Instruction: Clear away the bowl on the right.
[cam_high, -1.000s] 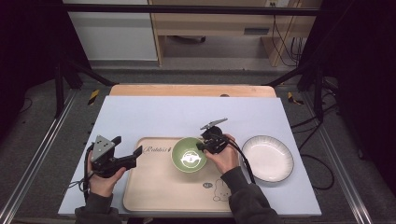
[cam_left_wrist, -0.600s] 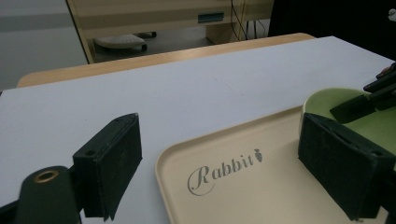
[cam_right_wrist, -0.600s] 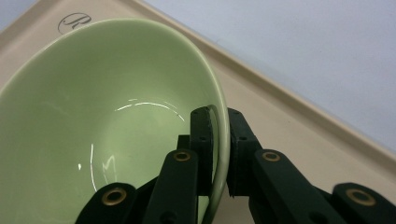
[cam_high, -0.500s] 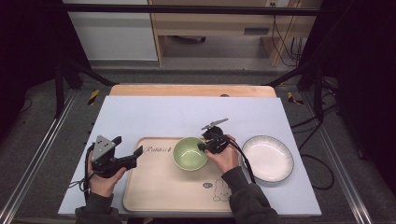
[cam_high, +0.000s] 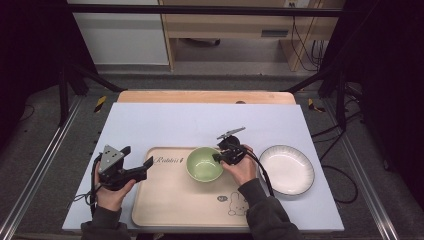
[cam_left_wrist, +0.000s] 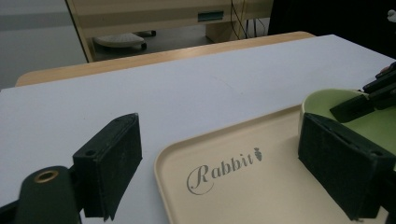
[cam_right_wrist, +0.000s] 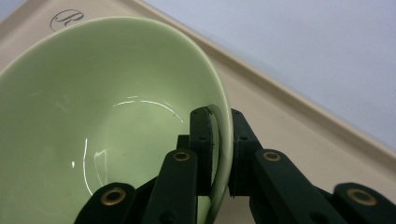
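One glossy round green bowl (cam_right_wrist: 107, 121), rim pinched by right tongs (cam_right_wrist: 219, 149).

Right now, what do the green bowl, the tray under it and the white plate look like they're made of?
Green bowl: probably glazed ceramic, though melamine is possible; glossy, with sharp light streaks inside and a thin smooth rim.
Beige tray: likely matte plastic or melamine; dull even surface, moulded raised edge, printed "Rabbit" lettering.
White plate: apparently glazed ceramic; smooth, with fine radial ribs around the rim.
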